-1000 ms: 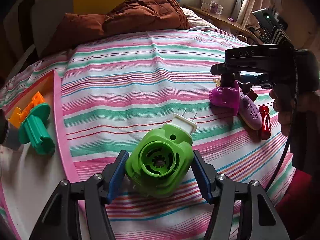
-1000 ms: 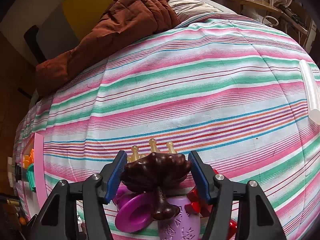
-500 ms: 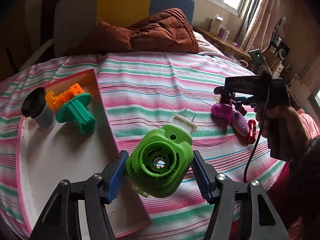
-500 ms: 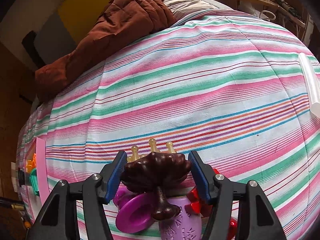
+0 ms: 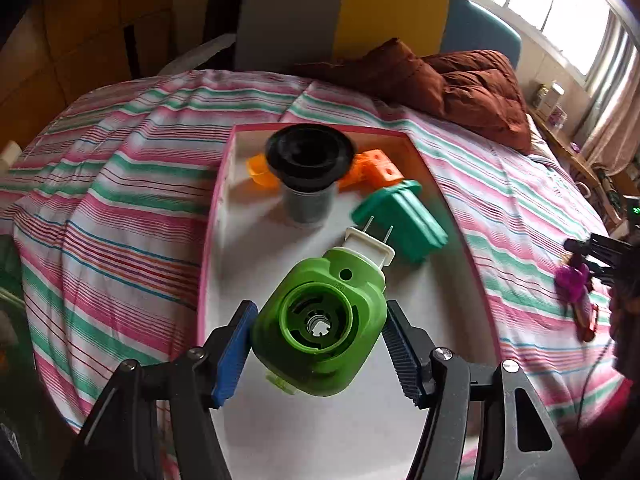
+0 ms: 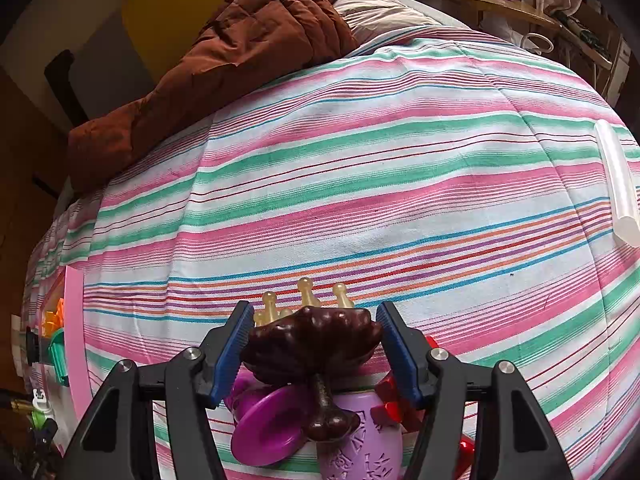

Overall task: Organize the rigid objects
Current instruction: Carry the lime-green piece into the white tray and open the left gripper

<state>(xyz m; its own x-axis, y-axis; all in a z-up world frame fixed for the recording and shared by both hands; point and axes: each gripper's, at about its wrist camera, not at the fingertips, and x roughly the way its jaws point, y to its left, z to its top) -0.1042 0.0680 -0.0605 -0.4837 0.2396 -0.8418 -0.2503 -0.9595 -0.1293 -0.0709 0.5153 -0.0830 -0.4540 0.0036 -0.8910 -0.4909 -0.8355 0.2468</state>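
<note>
Green plug-in gadget, the one with the white two-pin plug on its far end, sits pinched between the blue pads of my left tongs, and I am holding it above the white floor of the pink-rimmed tray on the striped bedspread. At the tray's far end stand a black-topped cup, some orange blocks behind it and a teal ridged piece, so my load hangs over the bare near part, just short of the teal piece. I judge this to be the carry-and-drop step: the gadget is over the tray but not yet set down. Next I should lower it until it rests on the white floor, keeping the plug pins off the teal piece, and only then spread the tongs, since the rounded body may roll if I let go from a height. My right tongs are over the pile that is not sorted yet, well away from the tray. A dark brown hair claw lies between their pads, above a purple disc, a lilac bottle and something red. The left pad seems to touch the claw while a small gap shows at the right, so I cannot tell whether they are truly gripping it.
</note>
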